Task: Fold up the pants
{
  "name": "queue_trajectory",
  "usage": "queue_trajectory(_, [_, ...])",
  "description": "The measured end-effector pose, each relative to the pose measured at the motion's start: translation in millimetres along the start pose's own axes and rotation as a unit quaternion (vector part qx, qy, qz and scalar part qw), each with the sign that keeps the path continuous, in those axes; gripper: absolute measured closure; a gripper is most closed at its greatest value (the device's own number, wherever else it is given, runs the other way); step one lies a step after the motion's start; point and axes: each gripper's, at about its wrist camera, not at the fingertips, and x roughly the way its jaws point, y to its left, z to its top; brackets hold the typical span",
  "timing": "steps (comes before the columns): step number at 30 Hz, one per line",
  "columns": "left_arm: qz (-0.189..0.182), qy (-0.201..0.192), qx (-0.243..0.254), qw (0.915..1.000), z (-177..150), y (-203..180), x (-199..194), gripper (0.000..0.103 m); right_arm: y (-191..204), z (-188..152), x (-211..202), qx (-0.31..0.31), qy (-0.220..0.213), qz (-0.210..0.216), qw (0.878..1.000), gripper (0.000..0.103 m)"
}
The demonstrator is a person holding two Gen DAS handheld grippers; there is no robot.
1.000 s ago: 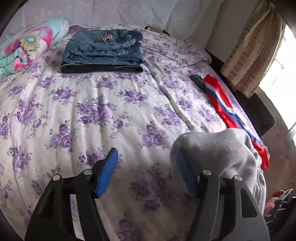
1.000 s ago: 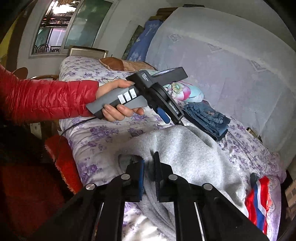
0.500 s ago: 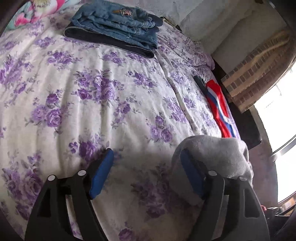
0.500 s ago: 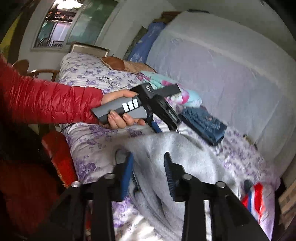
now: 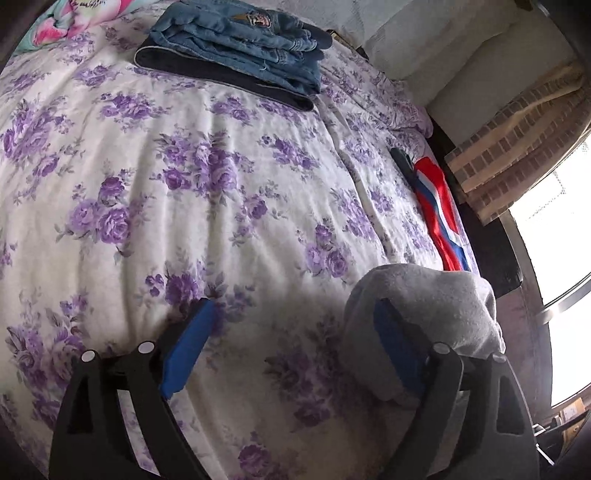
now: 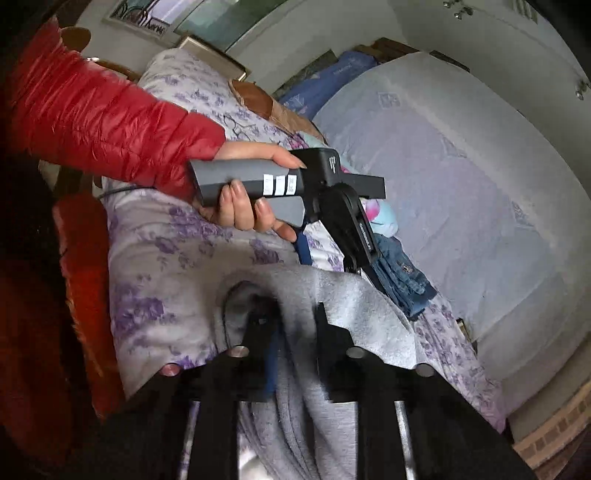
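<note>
Grey fleece pants (image 6: pixel 332 317) lie bunched at the near edge of the bed. In the left wrist view they (image 5: pixel 436 299) drape over the right finger. My left gripper (image 5: pixel 291 339) is open wide, low over the floral sheet, with nothing between its pads. It also shows in the right wrist view (image 6: pixel 328 254), held by a hand in a red sleeve. My right gripper (image 6: pixel 295 332) is open, its fingers set on either side of a fold of the grey pants.
Folded blue jeans (image 5: pixel 240 40) sit on a dark garment at the far side of the bed (image 5: pixel 184 184). A red, white and blue cloth (image 5: pixel 436 206) lies along the right edge. A floral pillow (image 5: pixel 74 18) is at the far left. A window is at right.
My right gripper has opened from shut and moved forward over the grey pants. My left gripper has dropped lower and closer to the sheet, still open.
</note>
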Motion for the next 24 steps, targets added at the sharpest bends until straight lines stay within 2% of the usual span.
queue_trajectory(6, [-0.031,0.001,-0.016,0.9994,5.6,-4.9,1.2,0.016,-44.4,-14.6,-39.8,0.112,-0.019,-0.022,0.993,0.089])
queue_trajectory(9, [-0.056,-0.01,-0.007,0.9984,2.6,-16.1,-1.8,0.016,-56.4,-21.7,-52.3,0.143,-0.025,-0.035,0.989,0.089])
queue_trajectory(12, [-0.098,-0.026,-0.012,0.9948,-4.0,-16.4,-8.7,0.016,-61.2,-25.7,-54.9,0.158,-0.031,-0.035,0.986,0.089])
queue_trajectory(14, [-0.146,-0.026,-0.026,0.9886,-10.9,-11.7,-11.2,0.016,-61.5,-27.5,-53.9,0.16,-0.034,-0.032,0.986,0.089])
queue_trajectory(17, [-0.179,-0.03,-0.06,0.9816,-23.4,-3.5,-11.6,0.016,-61.4,-28.6,-53.2,0.165,-0.035,-0.031,0.985,0.09])
queue_trajectory(19, [-0.227,-0.027,-0.09,0.9694,-32.8,-3.2,-6.2,0.016,-61.5,-30.5,-53.6,0.169,-0.032,-0.033,0.985,0.091])
queue_trajectory(22, [-0.261,-0.024,-0.109,0.9587,-41.7,-19.1,1.0,0.017,-64.6,-34.2,-52.7,0.182,-0.026,-0.026,0.983,0.092])
queue_trajectory(23, [-0.273,-0.023,-0.11,0.9554,-43.4,-27.0,3.5,0.021,-63.8,-34.4,-52.4,0.182,-0.026,-0.026,0.983,0.092])
queue_trajectory(24, [-0.259,-0.031,-0.11,0.959,-44.6,-37.3,6.0,0.023,-63.2,-33.9,-52.1,0.181,-0.025,-0.027,0.983,0.092])
